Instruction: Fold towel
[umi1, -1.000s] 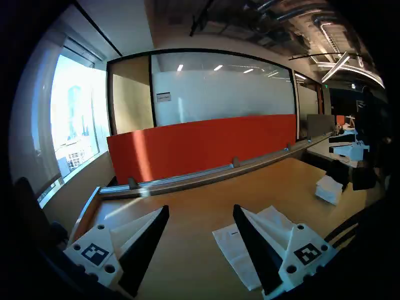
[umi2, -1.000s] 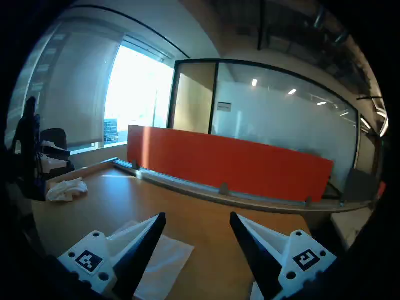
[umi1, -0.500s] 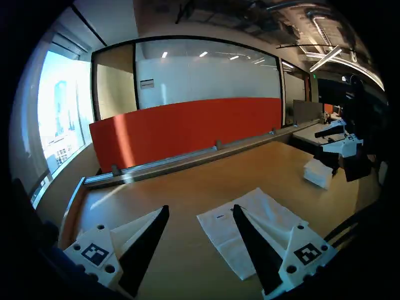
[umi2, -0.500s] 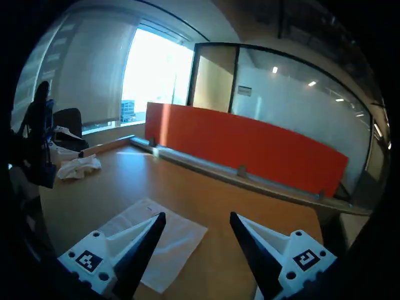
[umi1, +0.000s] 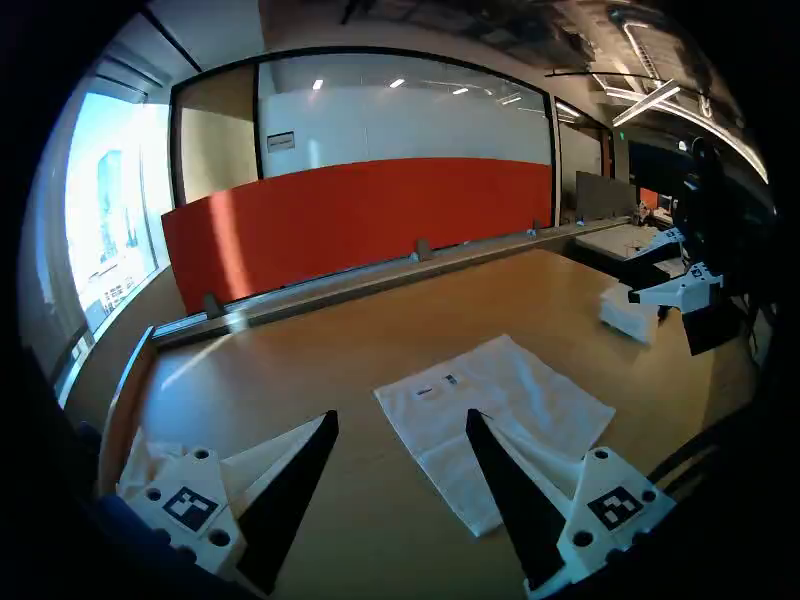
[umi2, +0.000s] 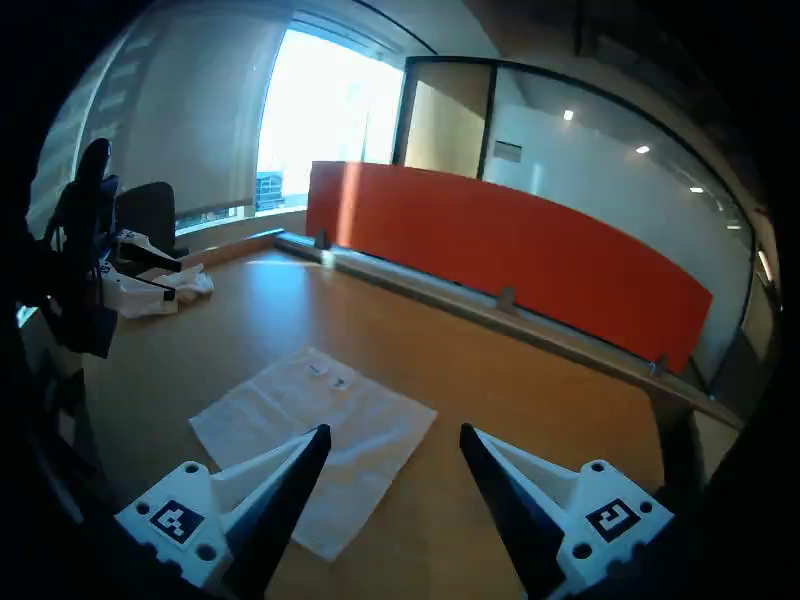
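I hold both grippers above the counter (umi1: 330, 330), and neither holds anything. The fingers (umi1: 290, 480) of my left gripper (umi1: 400, 415) are spread wide, and so are those of my right gripper (umi2: 394, 428).

The towel (umi1: 495, 400) lies flat and open on the wood. It is just ahead of my left gripper, with its near edge running under the right-hand finger. From my right gripper, the towel (umi2: 315, 410) sits ahead and under the left-hand finger.

I judge the fold not yet begun, so the step in hand is reaching the cloth. To do it well, I would:

- Bring each gripper down onto its own near corner.
- Pinch the cloth cleanly without scraping the counter.
- Lift both corners level and together.
- Lay them onto the far edge so the corners meet squarely.
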